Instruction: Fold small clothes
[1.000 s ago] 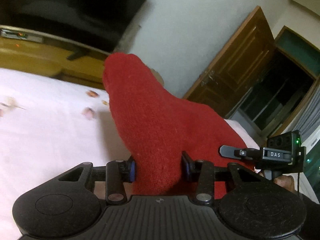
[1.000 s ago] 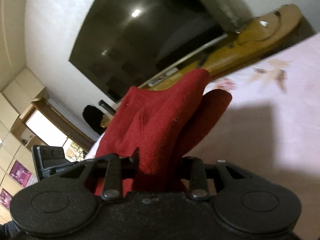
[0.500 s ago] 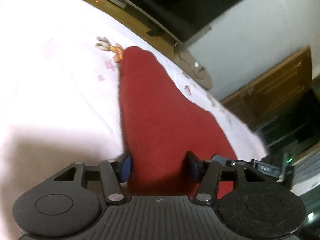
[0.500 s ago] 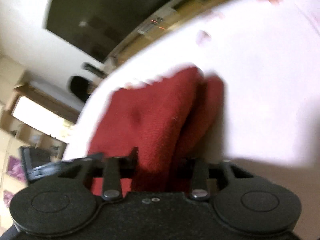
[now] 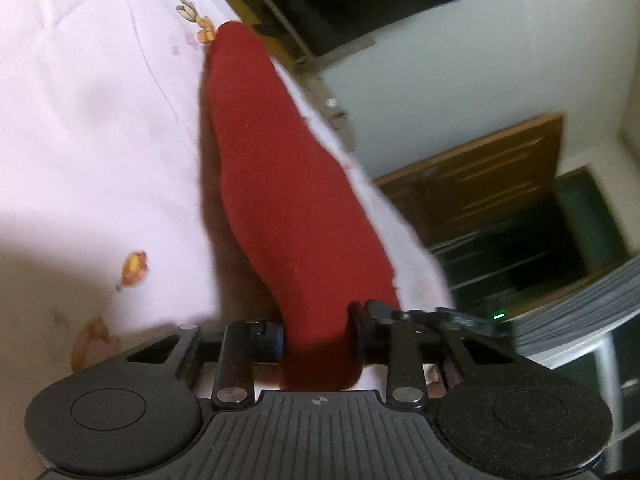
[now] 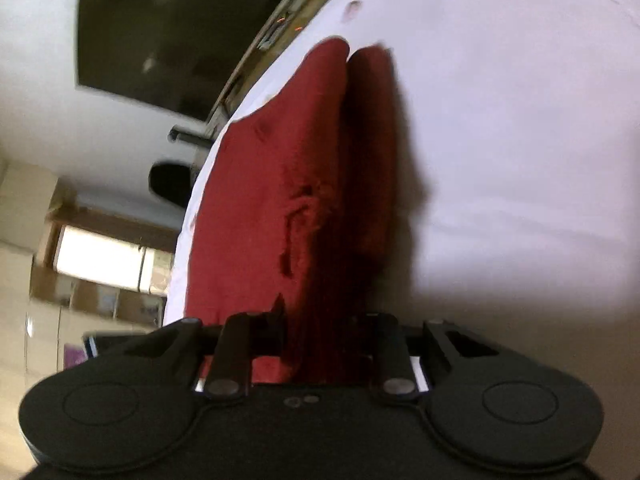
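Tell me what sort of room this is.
Probably a bedroom: a pink floral bedsheet under the red garment, a dark wall-mounted TV above a wooden ledge, and a wooden door.

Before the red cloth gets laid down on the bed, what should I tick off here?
1. Left gripper shut on the red cloth: ok.
2. Right gripper shut on the cloth: ok.
3. Cloth doubled into two layers, right wrist view: ok.
4. Pink floral sheet free of other items where visible: ok.
5. Far edges aligned: cannot tell, motion blur.
6. Cloth touching the sheet: cannot tell.
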`<move>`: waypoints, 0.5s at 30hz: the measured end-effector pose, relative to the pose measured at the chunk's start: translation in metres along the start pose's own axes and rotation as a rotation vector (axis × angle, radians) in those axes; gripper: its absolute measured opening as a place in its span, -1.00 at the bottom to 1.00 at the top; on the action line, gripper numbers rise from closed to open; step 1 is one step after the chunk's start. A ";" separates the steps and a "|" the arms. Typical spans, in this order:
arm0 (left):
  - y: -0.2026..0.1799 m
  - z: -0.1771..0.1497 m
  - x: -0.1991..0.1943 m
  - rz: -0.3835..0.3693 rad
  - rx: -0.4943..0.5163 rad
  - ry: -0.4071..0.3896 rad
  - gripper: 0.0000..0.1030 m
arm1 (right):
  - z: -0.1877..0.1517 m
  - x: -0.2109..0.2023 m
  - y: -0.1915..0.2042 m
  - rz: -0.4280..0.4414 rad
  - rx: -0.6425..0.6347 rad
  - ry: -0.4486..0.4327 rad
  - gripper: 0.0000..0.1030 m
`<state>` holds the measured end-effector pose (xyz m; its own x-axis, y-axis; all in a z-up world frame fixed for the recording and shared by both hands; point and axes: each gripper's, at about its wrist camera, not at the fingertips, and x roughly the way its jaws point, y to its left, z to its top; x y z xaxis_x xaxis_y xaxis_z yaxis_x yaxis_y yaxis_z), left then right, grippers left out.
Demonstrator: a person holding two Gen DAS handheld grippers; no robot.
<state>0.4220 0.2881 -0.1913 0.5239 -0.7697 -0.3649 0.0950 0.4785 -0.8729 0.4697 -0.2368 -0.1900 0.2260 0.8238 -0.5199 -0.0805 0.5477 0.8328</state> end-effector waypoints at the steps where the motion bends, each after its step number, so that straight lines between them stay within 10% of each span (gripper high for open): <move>1: 0.003 -0.002 -0.004 0.035 0.002 0.017 -0.42 | -0.001 -0.009 0.001 0.014 0.034 -0.014 -0.59; 3: 0.010 -0.008 -0.013 0.192 0.076 0.055 -0.45 | -0.007 -0.021 0.001 -0.051 0.053 -0.014 -0.47; 9: -0.031 0.013 -0.054 0.253 0.211 -0.161 -0.04 | -0.011 -0.044 0.029 -0.173 -0.190 -0.143 -0.22; 15: -0.096 0.062 0.032 0.455 0.509 -0.215 0.29 | 0.035 -0.013 0.093 -0.294 -0.495 -0.325 -0.30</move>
<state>0.4823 0.2435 -0.0994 0.7560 -0.3714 -0.5390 0.1828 0.9105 -0.3709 0.4930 -0.2020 -0.0988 0.5823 0.5858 -0.5637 -0.3896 0.8096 0.4390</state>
